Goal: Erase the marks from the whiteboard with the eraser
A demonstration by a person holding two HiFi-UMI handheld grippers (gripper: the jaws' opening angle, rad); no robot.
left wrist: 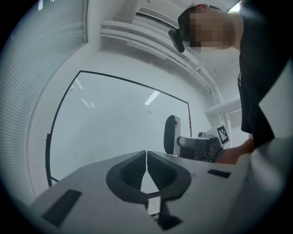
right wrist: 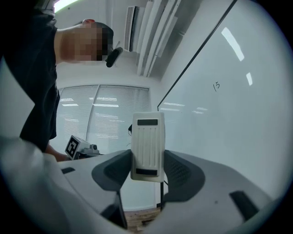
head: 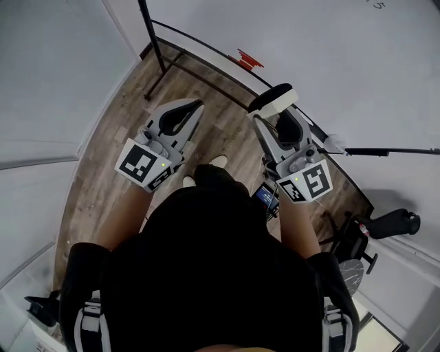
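Note:
The whiteboard (head: 323, 62) fills the upper right of the head view, with a small handwritten mark (head: 377, 4) at its top edge. That mark (right wrist: 216, 85) shows in the right gripper view and, smaller (left wrist: 148, 111), in the left gripper view. My right gripper (head: 275, 110) is shut on a white eraser (right wrist: 147, 146) with a black felt pad (head: 269, 97), held short of the board. My left gripper (head: 191, 113) hangs lower left, jaws shut with nothing between them. The eraser (left wrist: 171, 134) appears edge-on in the left gripper view.
The board's black stand (head: 152, 38) and its base bars cross the wood floor (head: 103, 158). A tray ledge (head: 392, 150) juts from the board at right, with a red object (head: 249, 60) near the frame. A black chair base (head: 357, 240) sits lower right.

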